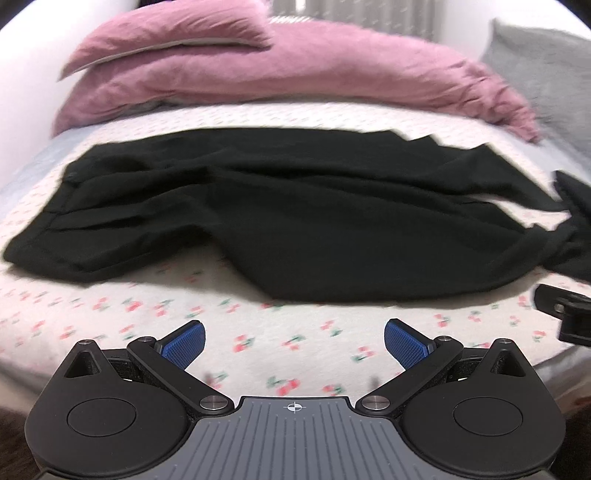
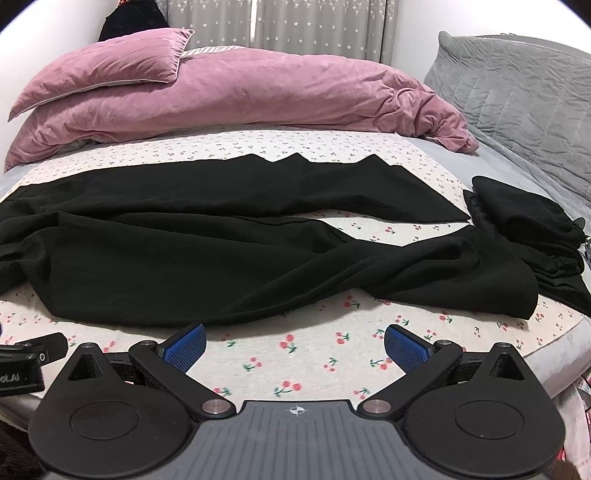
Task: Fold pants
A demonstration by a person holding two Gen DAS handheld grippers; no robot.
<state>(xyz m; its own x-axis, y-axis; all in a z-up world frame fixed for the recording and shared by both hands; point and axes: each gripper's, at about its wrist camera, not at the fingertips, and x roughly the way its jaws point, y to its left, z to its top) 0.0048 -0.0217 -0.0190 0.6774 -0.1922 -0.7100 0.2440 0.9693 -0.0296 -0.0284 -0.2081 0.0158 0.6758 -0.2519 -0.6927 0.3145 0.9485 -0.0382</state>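
Observation:
Black pants (image 1: 295,206) lie spread across the cherry-print sheet (image 1: 295,343), waistband at the left, legs running right. In the right wrist view the pants (image 2: 229,251) show both legs parted, with hems near the right. My left gripper (image 1: 294,341) hovers open above the sheet, just short of the pants' near edge, its blue pads (image 1: 183,345) empty. My right gripper (image 2: 294,345) is open too, over the sheet in front of the near leg. Part of the right gripper (image 1: 565,314) shows at the left wrist view's right edge, and the left gripper's body (image 2: 26,360) at the right wrist view's left edge.
A pink duvet (image 2: 240,96) and pillow (image 2: 103,66) lie along the far side of the bed. A grey quilted cushion (image 2: 517,103) sits at the right. Another black garment with drawstrings (image 2: 528,229) rests beside the pant hems. Curtains (image 2: 288,26) hang behind.

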